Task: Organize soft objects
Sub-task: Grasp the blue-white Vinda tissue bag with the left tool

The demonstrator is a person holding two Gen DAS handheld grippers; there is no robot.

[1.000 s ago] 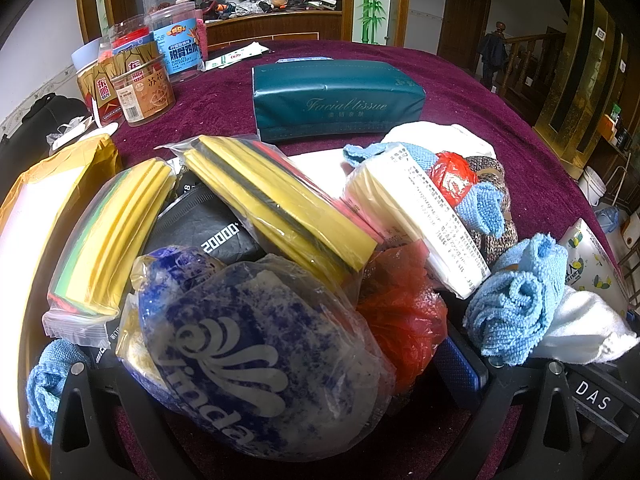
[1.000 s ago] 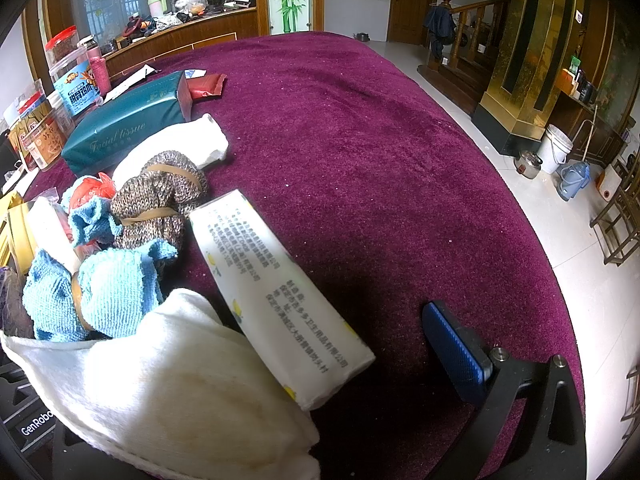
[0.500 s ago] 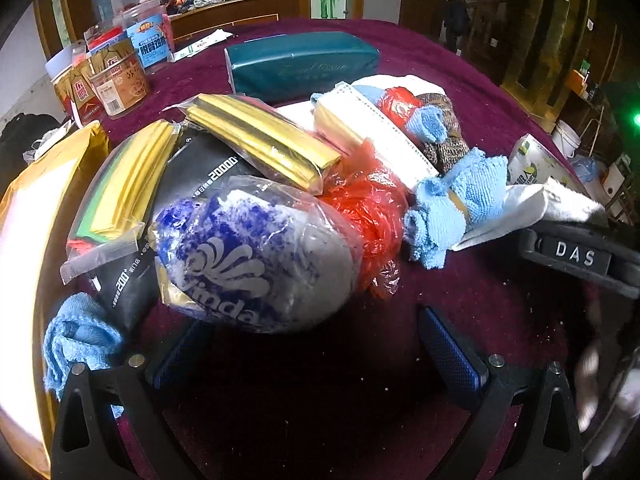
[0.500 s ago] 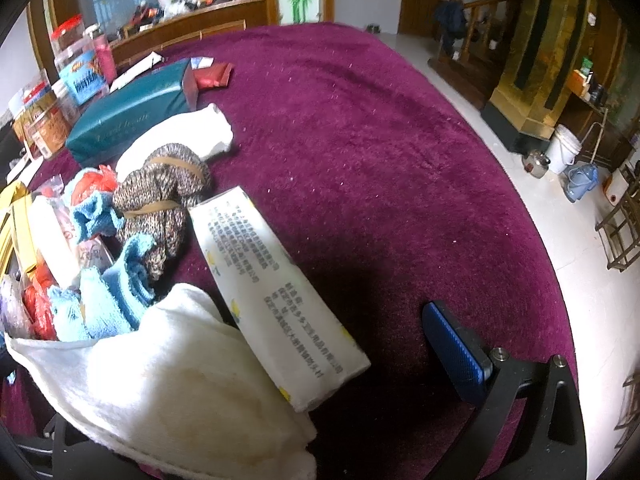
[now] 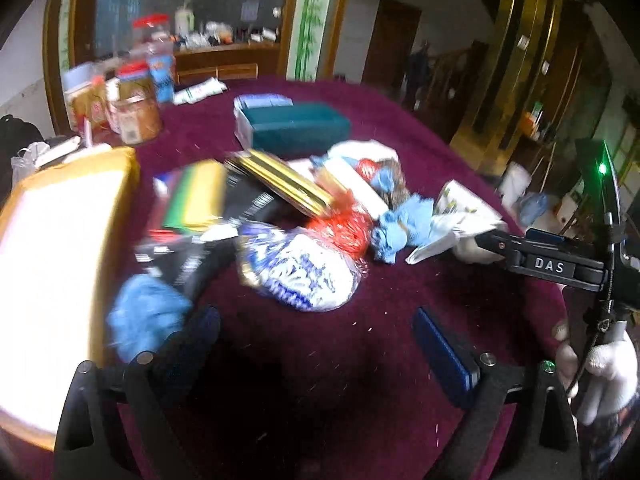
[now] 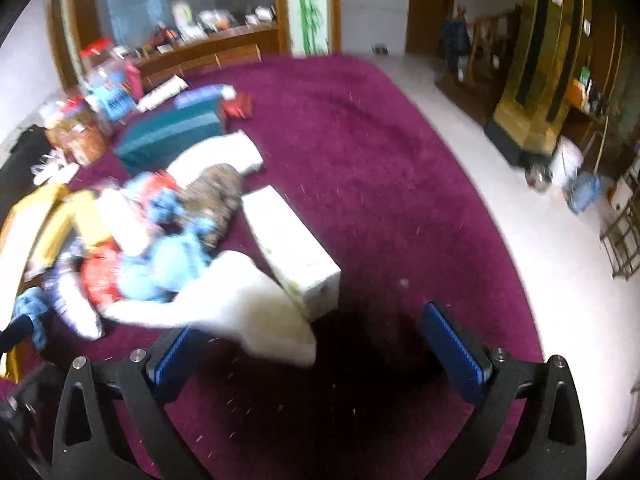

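A heap of soft things lies on the purple tablecloth (image 5: 360,344): a blue-and-white tissue pack (image 5: 304,272), a red mesh bag (image 5: 344,228), blue cloths (image 5: 396,224), a white towel (image 6: 248,304) and a white tissue pack (image 6: 292,248). My left gripper (image 5: 316,344) is open and empty, pulled back from the heap. My right gripper (image 6: 320,352) is open and empty, with the towel's end just ahead of its left finger. The right gripper also shows at the right edge of the left wrist view (image 5: 556,264). Both views are blurred.
A teal tissue box (image 5: 296,128) and snack jars (image 5: 132,112) stand farther back. A large yellow package (image 5: 56,248) lies at the left. The table edge curves at the right, with the floor (image 6: 540,248) beyond.
Both grippers have pulled back and up from the heap. The left one, earlier around the blue-and-white pack, is now clear of it. The white towel now lies in front of the right gripper.
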